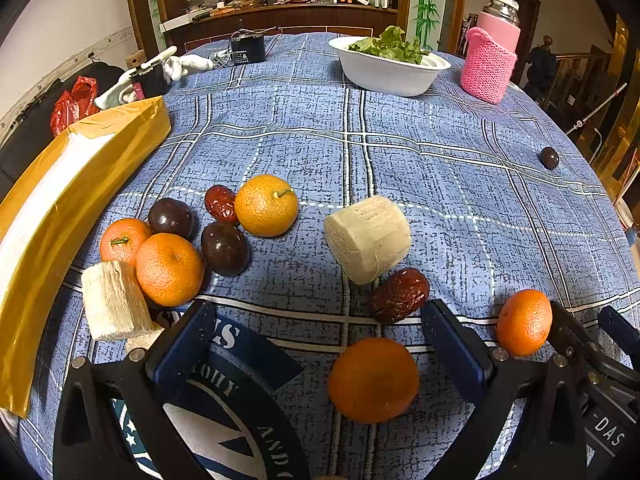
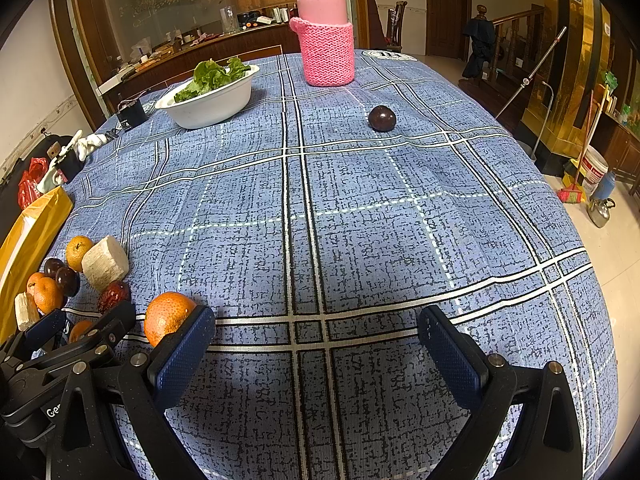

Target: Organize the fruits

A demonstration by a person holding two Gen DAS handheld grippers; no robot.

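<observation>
My left gripper [image 1: 320, 344] is open and low over the blue checked cloth. A tangerine [image 1: 374, 380] lies loose between its fingers, nearer the right pad. Ahead sit a red date [image 1: 400, 294] and a pale cut stalk piece [image 1: 367, 238]. Farther left is a cluster of tangerines [image 1: 169, 269], dark plums [image 1: 225, 248], another date [image 1: 220, 203] and a second stalk piece [image 1: 114, 300]. My right gripper [image 2: 320, 356] is open with only cloth between its fingers. A tangerine [image 2: 168, 316] rests against the outside of its left finger. A lone plum [image 2: 382, 118] sits far ahead.
A long yellow box [image 1: 60, 200] lies along the left edge. At the back stand a white bowl [image 1: 388, 80] of lettuce, a flask in a pink knit sleeve [image 2: 327, 56] and a small black box [image 1: 248, 49]. The table edge [image 2: 600, 320] drops off on the right.
</observation>
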